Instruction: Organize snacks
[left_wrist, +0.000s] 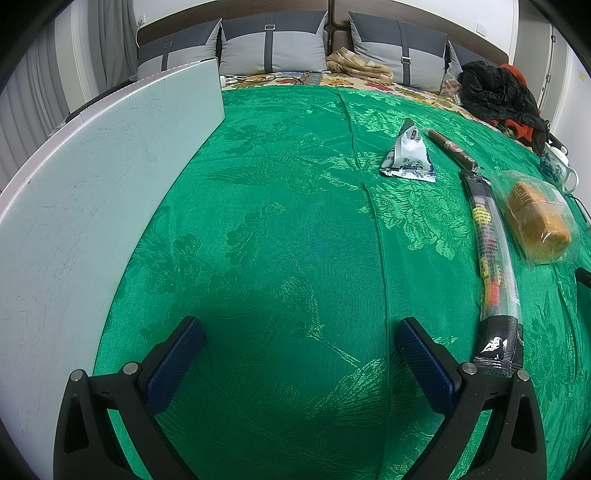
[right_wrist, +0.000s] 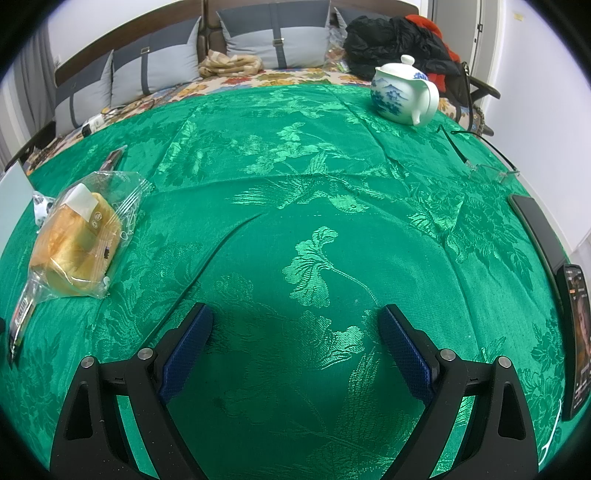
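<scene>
Both tools gape empty over the green surface (left_wrist: 277, 240). Left tool (left_wrist: 299, 350) sits nearer: the long snack stick (left_wrist: 493, 258) lies just right of it, lengthwise ahead; right tool (right_wrist: 295, 343), probably farther.

print on snack wrappers (left_wrist: 493, 254), too small to read

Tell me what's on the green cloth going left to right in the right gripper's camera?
Bagged bread → teapot → glasses → phone at the far right edge. The right gripper hangs open over bare cloth in the middle, holding nothing.
</scene>
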